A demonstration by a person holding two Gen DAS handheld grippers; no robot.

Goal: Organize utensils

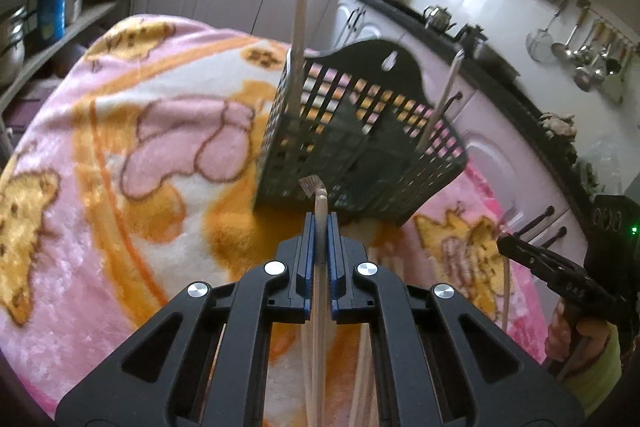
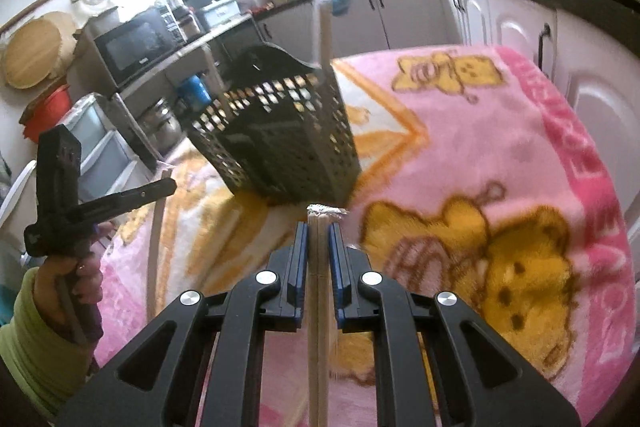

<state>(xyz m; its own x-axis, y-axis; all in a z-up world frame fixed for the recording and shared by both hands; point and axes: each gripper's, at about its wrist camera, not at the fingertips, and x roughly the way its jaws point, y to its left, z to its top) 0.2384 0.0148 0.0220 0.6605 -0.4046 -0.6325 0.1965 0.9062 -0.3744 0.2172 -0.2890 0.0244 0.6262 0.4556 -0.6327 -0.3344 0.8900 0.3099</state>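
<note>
A black perforated utensil basket stands on a pink and orange blanket; it also shows in the right wrist view. Two wooden chopsticks stand in the basket: one at its left, one at its right. My left gripper is shut on a wooden chopstick, just in front of the basket. My right gripper is shut on a plastic-wrapped pair of wooden chopsticks, also just in front of the basket. Each gripper shows in the other's view, the right one and the left one.
The blanket covers a table in a kitchen. White cabinets with a dark counter run behind and to the right. Ladles hang on the wall. A microwave and shelves stand at the left.
</note>
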